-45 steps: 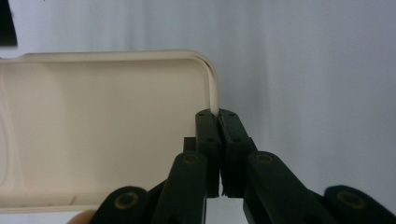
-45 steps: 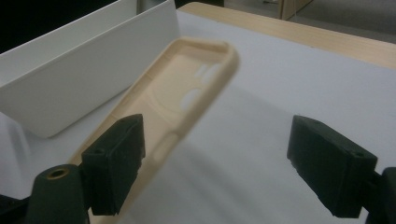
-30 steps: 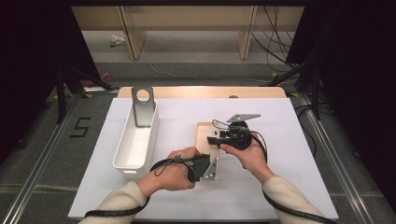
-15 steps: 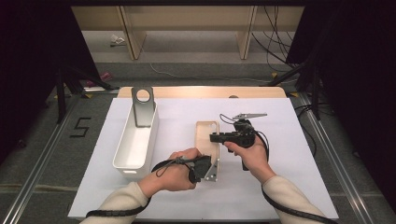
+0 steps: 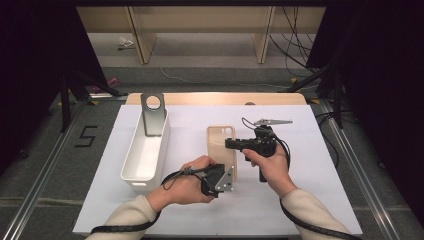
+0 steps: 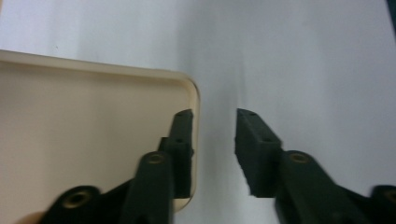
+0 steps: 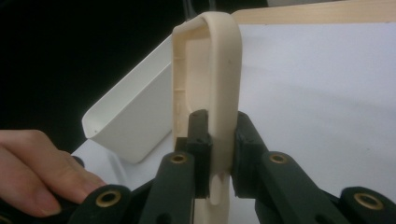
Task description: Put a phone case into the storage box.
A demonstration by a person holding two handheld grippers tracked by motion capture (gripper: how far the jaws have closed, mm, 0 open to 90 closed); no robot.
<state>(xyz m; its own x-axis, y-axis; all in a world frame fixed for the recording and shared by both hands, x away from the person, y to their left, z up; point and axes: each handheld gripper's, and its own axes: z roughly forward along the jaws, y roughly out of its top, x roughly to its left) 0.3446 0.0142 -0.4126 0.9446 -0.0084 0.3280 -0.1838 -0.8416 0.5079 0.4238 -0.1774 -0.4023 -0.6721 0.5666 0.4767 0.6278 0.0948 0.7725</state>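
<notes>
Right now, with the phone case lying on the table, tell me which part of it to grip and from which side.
Grip the phone case by its thin side wall, coming in level from the right. It lies flat and is too broad to span across, but the rim is narrow. The right hand-held gripper already pinches that wall this way. The left hand-held gripper straddles a corner, jaws apart.

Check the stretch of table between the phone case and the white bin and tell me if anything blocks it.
Nothing visible does. The phone case is clamped in the right gripper, and only bare white table cover lies between it and the white bin.
</notes>
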